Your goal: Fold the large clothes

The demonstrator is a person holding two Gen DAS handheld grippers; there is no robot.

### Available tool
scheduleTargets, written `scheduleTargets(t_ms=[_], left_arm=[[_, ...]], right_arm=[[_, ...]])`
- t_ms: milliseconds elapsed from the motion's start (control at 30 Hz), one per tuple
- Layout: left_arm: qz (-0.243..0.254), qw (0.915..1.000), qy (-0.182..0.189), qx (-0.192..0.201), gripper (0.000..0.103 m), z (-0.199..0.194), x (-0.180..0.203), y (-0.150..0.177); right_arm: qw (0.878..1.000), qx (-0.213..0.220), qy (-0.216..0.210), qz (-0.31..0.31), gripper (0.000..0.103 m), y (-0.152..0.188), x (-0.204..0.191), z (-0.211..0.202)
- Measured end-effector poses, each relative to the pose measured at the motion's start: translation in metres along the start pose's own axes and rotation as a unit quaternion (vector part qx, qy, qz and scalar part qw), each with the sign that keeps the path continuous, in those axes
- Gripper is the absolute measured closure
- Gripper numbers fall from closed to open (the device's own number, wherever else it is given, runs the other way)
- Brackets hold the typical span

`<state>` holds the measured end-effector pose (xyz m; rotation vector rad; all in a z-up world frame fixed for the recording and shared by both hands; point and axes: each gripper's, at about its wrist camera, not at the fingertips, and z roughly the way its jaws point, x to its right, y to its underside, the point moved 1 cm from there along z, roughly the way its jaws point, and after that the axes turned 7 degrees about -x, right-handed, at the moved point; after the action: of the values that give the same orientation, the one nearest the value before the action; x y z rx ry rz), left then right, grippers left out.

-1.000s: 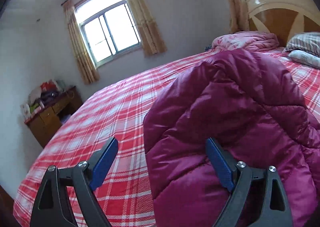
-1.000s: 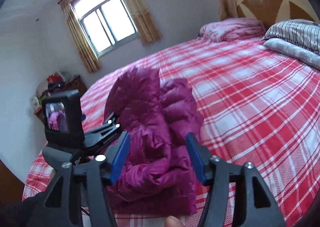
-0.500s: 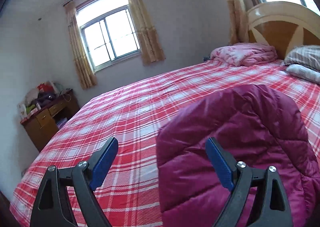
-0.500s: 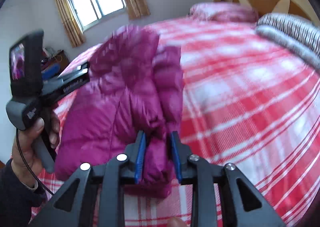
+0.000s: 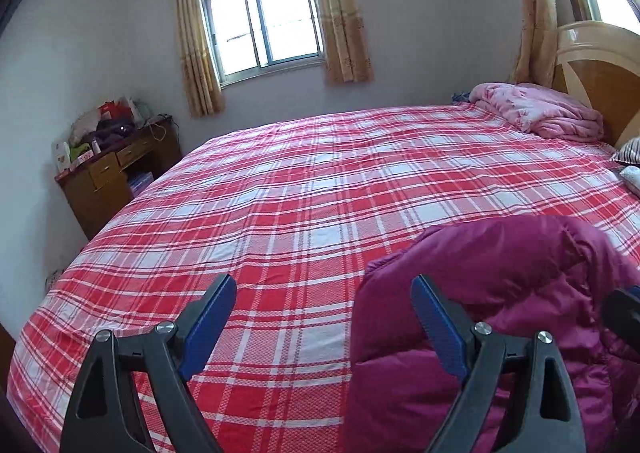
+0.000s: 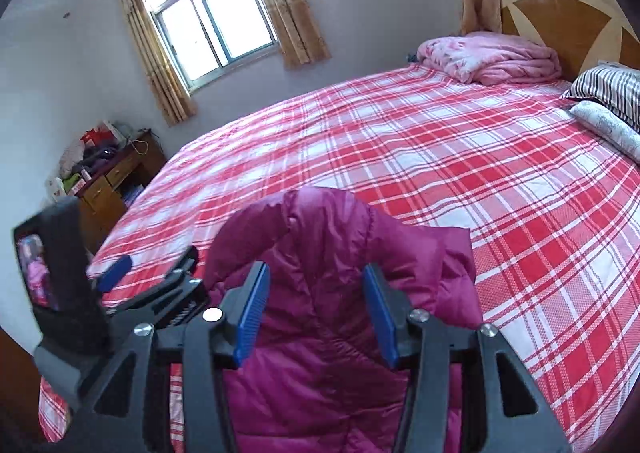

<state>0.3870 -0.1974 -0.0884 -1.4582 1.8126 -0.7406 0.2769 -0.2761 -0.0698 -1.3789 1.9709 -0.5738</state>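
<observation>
A magenta puffer jacket (image 5: 500,293) lies bunched in a thick bundle on the red plaid bed (image 5: 320,181), near its front edge. My left gripper (image 5: 324,317) is open and empty, just left of the jacket's left edge. My right gripper (image 6: 316,309) is open, its blue pads either side of the jacket's (image 6: 332,253) top without gripping it. The left gripper's body (image 6: 80,293) shows at the left in the right wrist view.
A folded pink quilt (image 6: 492,57) and striped pillows (image 6: 608,93) lie by the wooden headboard (image 6: 560,9). A wooden desk (image 5: 112,173) piled with clutter stands left of the bed. A curtained window (image 5: 264,21) is in the far wall.
My right gripper shut on the jacket half a second ago and has now opened and let go. Both grippers have pulled back; the jacket sits lower in both views.
</observation>
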Motion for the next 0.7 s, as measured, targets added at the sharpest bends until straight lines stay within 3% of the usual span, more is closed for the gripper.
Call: scheduleTargets(t_ms=[133,267,467,700], left_arm=[[0.065,0.9973,-0.019,-0.025,0.013,0.019,0.040,0.009],[0.084,0.9951,-0.032,-0.041,0.013,0.035,0.056,0.018],[0.058,0.9955,-0.008,-0.074,0.007,0.058,0.051,0.024],[0.056,0.9947,-0.002,-0.086,0.005,0.064,0.053,0.028]], right_arm=[[0.999,-0.026,0.019,0.034,0.051,0.016,0.032,0.023],[0.999,-0.021,0.027,0.031,0.050,0.026,0.036,0.026],[0.999,-0.028,0.029,0.033,0.050,0.028,0.041,0.038],[0.998,-0.036,0.051,0.024,0.049,0.034,0.038,0.045]])
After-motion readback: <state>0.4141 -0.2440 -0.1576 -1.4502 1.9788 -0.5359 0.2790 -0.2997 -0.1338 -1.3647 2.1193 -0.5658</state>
